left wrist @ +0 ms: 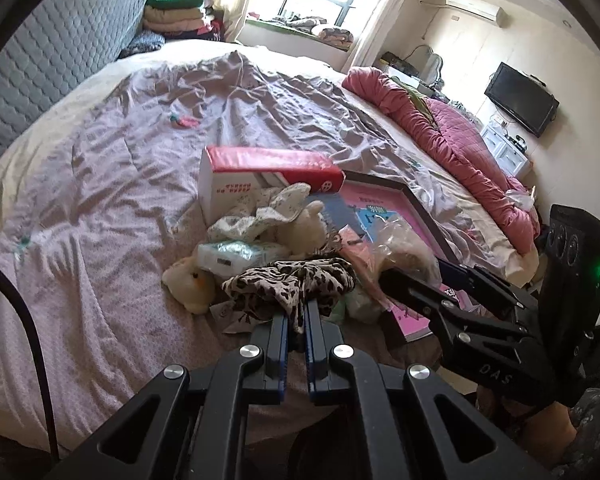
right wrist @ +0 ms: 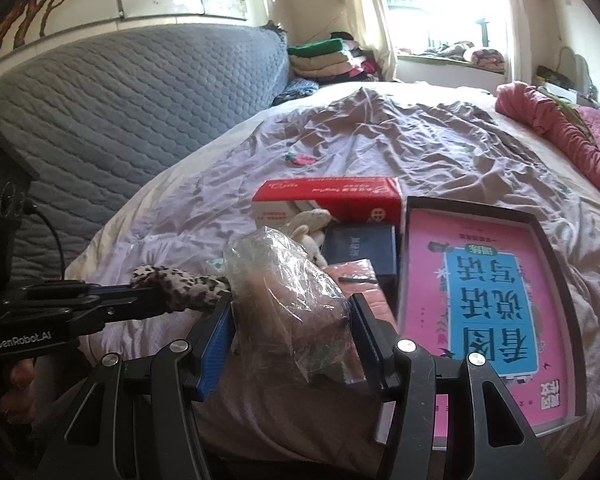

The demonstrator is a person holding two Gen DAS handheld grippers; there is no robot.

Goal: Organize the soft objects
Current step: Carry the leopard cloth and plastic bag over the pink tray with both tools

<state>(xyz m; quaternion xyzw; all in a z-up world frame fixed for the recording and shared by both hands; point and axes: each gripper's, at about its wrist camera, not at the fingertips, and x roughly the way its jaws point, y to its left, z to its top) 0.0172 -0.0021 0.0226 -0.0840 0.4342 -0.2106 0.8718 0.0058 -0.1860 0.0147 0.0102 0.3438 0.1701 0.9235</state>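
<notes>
The crumpled clear plastic bag (right wrist: 284, 292) is cloudy, so the brownish thing inside it cannot be made out. It covers part of the flat salmon-pink packet (right wrist: 356, 280) and the cream plush toy (right wrist: 308, 228). The large pink book with a blue panel (right wrist: 484, 292) is cut by the black gripper frame below. Small print on the red-and-white carton (left wrist: 236, 188) is too fine to read.

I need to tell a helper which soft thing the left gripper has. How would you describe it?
On the bed, find the clutter pile in front of the red-and-white box. The left gripper is shut on the leopard-print cloth, the only dark spotted fabric among pale items.
</notes>
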